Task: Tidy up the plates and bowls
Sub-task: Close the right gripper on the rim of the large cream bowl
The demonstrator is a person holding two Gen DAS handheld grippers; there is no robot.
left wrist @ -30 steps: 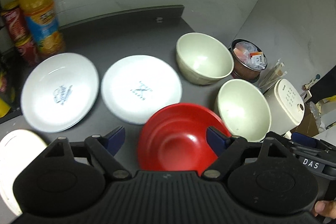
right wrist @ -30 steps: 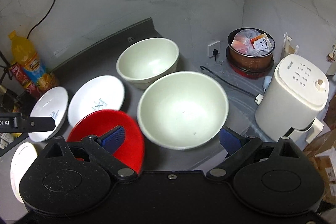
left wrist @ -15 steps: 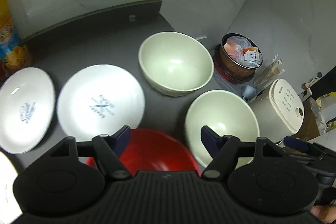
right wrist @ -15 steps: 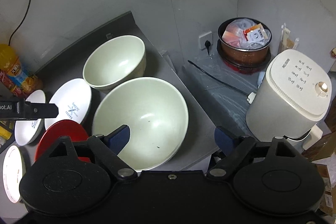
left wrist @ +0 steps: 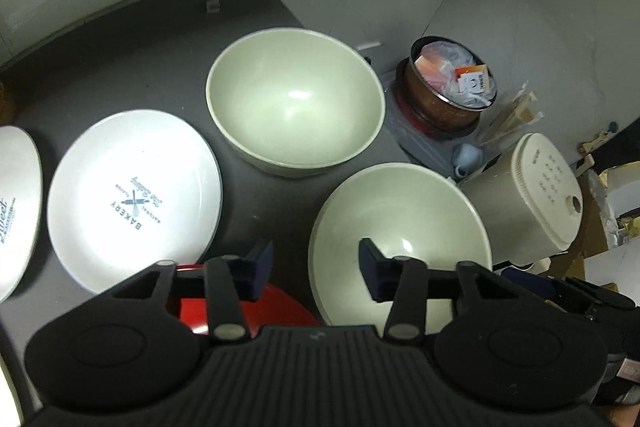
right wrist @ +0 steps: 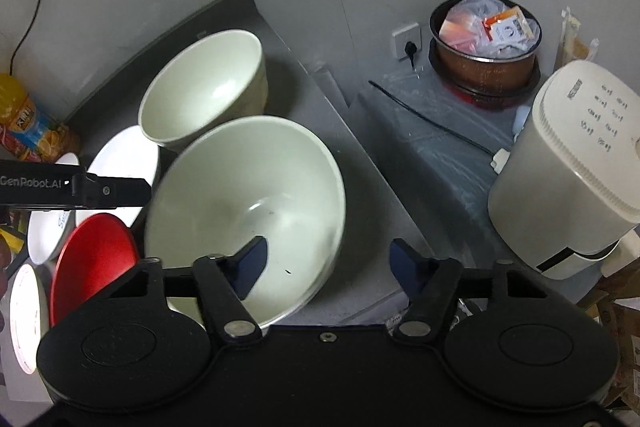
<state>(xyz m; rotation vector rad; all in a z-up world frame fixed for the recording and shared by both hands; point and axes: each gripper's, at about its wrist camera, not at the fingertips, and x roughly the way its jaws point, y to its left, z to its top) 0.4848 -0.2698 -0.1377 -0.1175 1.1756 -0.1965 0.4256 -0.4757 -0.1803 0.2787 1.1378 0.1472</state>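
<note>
Two cream bowls stand on the dark counter, the far bowl behind the near bowl. My left gripper is open, its jaws on either side of the near bowl's left rim. The right gripper is open too, one fingertip over the bowl's inside and the other beyond its right rim. A red bowl lies partly hidden under the left gripper. A white "BAKERY" plate and a second white plate lie to the left.
A white rice cooker and a brown pot of packets stand on a lower surface past the counter's right edge. A cable runs from a wall socket. An orange drink bottle stands at the far left.
Both grippers have swung right and closed in on the near cream bowl. Their jaws have narrowed a little. The red bowl has slid under the left gripper's body.
</note>
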